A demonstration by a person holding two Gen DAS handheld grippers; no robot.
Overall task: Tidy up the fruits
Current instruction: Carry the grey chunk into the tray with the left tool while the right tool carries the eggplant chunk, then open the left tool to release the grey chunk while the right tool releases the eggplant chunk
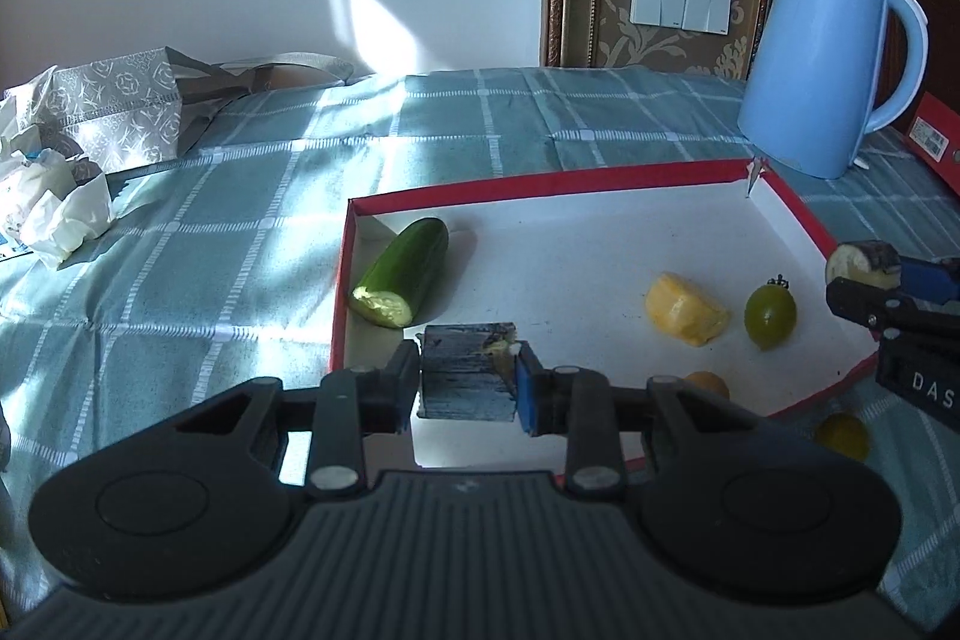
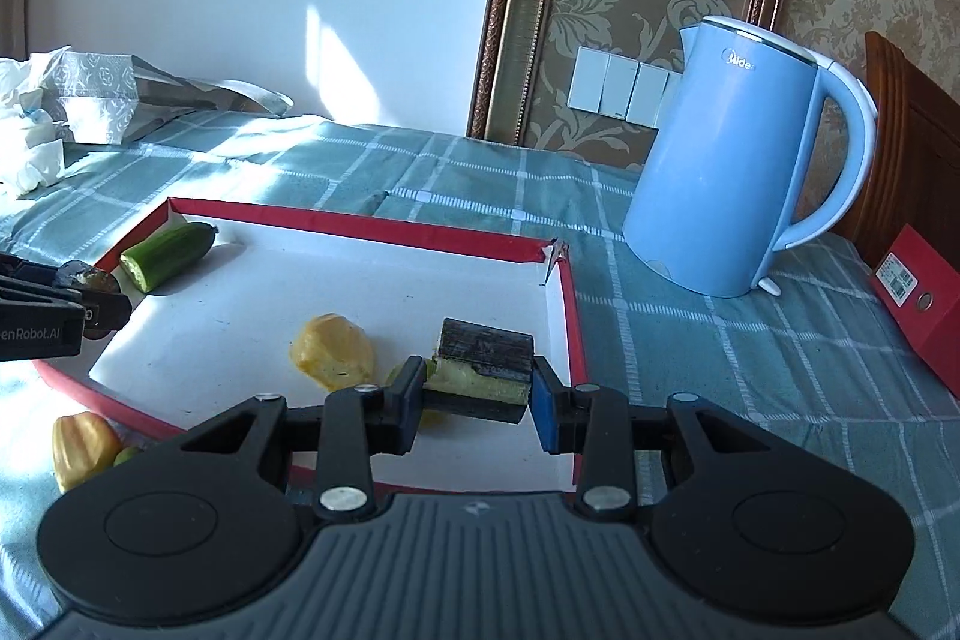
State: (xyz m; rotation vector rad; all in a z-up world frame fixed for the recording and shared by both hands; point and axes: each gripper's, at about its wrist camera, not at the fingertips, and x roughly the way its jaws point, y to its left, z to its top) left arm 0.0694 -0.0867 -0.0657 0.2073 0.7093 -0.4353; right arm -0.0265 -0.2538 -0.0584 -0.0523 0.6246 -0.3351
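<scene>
My left gripper (image 1: 468, 382) is shut on a dark-skinned fruit chunk (image 1: 465, 370), held above the near left part of the red-rimmed white tray (image 1: 540, 187). My right gripper (image 2: 477, 394) is shut on a second dark chunk (image 2: 486, 361) with pale flesh, over the tray's right side. Each gripper also shows at the edge of the other's view. Inside the tray lie a cut cucumber (image 1: 402, 274), a yellow fruit piece (image 1: 684, 310) and a green tomato (image 1: 770, 314). A small yellow fruit (image 1: 843, 436) lies on the cloth outside the tray's near rim.
A blue electric kettle (image 1: 822, 64) stands behind the tray's far right corner, with a red box (image 2: 918, 292) to its right. A patterned bag (image 1: 120, 106) and crumpled tissues (image 1: 48, 208) sit at the far left of the checked teal tablecloth (image 1: 240, 220).
</scene>
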